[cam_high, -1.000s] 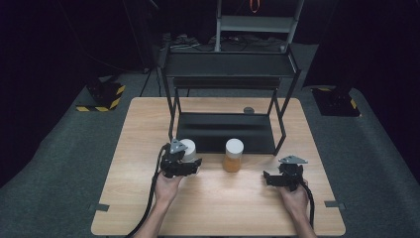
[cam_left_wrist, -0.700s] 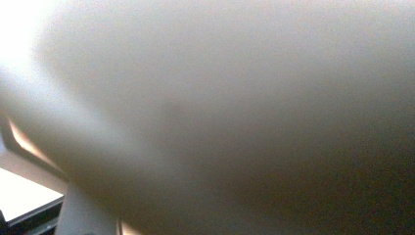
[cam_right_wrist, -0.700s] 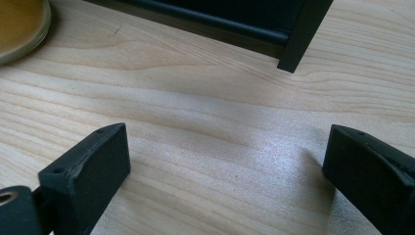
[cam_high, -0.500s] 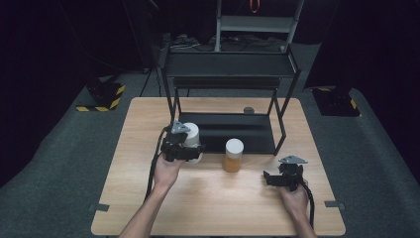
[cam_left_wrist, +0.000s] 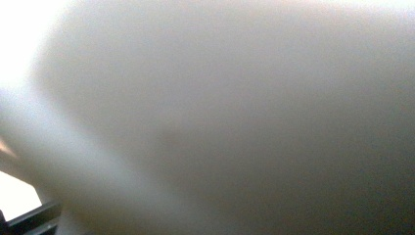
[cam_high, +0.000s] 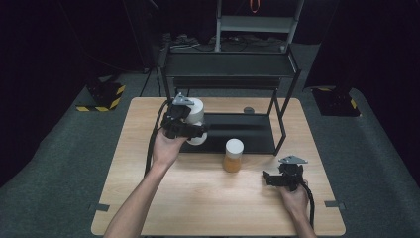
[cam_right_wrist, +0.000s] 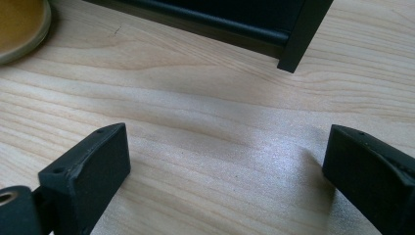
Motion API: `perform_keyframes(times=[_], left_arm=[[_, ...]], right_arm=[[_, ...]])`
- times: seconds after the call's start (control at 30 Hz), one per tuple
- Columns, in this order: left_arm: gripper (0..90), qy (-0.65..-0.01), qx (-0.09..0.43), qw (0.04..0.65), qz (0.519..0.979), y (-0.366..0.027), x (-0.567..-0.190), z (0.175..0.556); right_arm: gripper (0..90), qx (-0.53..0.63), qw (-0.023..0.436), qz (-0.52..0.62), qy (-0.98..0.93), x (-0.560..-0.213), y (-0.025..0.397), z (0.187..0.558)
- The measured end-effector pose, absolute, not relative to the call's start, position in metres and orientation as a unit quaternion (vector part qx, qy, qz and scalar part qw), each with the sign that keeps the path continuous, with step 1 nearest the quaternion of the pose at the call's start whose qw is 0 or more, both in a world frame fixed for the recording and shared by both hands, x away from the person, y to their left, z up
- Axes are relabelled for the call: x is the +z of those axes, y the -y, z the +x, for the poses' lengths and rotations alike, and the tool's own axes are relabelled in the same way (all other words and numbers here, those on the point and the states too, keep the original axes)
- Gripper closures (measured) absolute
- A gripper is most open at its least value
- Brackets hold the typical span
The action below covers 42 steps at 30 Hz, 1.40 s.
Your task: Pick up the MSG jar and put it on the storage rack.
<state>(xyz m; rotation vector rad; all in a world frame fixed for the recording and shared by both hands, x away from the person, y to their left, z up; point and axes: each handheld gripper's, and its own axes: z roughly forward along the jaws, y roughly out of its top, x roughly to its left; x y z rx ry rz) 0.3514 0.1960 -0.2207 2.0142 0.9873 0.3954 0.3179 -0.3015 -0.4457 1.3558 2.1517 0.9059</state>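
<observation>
Left gripper, centre-left of high view, clamped on white cylindrical plastic jar, held above low black shelf. Jar probably light, stiff, smooth: grip mid-body. Right gripper, lower right, jaws apart, empty, near amber jar with white lid.

Nothing readable here, tbh.
No text, label, brand or number legible anywhere, too dark and too blurry to make out lettering.

Bare forearms, no sleeves; black left tool, grey three-cornered plate, trailing black cable
</observation>
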Motion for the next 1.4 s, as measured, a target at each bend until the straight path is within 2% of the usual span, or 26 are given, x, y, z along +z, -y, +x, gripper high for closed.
perform_keyframes(times=[0.5, 1.4], left_arm=[[30.4, -0.382, 0.165, 0.405, 0.814, -0.177, -0.158, 0.372], [30.5, -0.404, 0.173, 0.387, 0.810, -0.151, -0.079, 0.412]], right_arm=[[3.1, 0.327, 0.219, 0.490, -0.778, -0.446, 0.301, 0.318], [3.1, 0.327, 0.219, 0.490, -0.778, -0.446, 0.301, 0.318]])
